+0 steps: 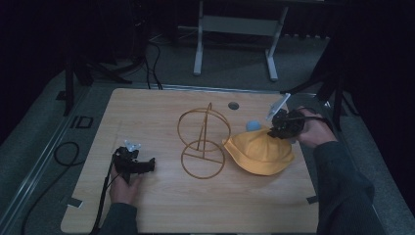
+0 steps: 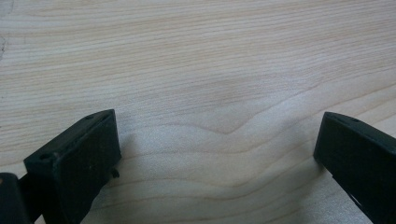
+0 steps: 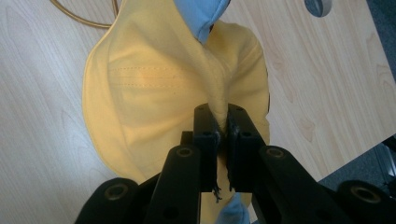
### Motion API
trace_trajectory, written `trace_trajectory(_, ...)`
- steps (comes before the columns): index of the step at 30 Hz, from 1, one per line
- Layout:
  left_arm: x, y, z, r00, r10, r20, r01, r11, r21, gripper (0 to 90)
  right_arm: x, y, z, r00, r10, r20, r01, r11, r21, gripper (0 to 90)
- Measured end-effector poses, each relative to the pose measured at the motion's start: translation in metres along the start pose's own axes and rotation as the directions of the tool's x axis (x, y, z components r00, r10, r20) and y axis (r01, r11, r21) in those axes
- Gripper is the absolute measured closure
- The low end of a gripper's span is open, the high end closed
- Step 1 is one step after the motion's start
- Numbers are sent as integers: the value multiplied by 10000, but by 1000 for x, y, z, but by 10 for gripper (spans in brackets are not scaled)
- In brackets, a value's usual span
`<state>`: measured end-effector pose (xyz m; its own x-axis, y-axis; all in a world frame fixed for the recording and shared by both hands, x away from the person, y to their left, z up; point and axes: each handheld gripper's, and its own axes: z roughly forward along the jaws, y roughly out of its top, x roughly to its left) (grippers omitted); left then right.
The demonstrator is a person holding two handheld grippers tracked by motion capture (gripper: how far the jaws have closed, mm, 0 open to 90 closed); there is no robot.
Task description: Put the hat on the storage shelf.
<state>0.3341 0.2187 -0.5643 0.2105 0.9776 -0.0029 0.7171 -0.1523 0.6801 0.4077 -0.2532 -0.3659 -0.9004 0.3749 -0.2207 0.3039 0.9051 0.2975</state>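
A yellow bucket hat [image 1: 259,149] lies on the wooden table [image 1: 161,205], right of centre, with a light blue lining showing at its far edge [image 1: 253,126]. My right gripper [image 1: 274,131] is shut on a pinched fold of the hat's fabric, which rises in a ridge from the jaws in the right gripper view, hat [image 3: 154,79], gripper [image 3: 223,122]. A gold wire stand [image 1: 203,142] made of rings stands just left of the hat. My left gripper [image 1: 147,164] rests on the table at the left, open, with bare wood between its jaws [image 2: 217,149].
A round grommet hole [image 1: 233,105] sits in the table near its far edge. A cable [image 1: 63,154] loops on the floor at the left. A white frame's legs [image 1: 235,44] stand beyond the table.
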Motion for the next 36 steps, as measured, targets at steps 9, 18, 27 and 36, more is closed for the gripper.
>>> trace_trajectory(9, 0, 0, 0, 10000, 3, -7, -3, 10000, -2, 4, -3, 2, -10, 9999, 51, 147, -49, 9999, -152, 841)
trace_trajectory(18, 0, 0, 0, 10000, 5, -5, -5, 10000, 3, 4, -8, 3, -20, 9993, 209, 298, -198, 9992, -351, 842)
trace_trajectory(27, 0, 0, 0, 10000, 4, -4, -4, 10000, 10, 4, -11, 3, -27, 9973, 507, 522, -477, 9972, -569, 843)
trace_trajectory(36, 0, 0, 0, 10000, 1, -2, -1, 10000, 13, 4, -17, 3, -36, 9931, 858, 795, -803, 9943, -706, 844)
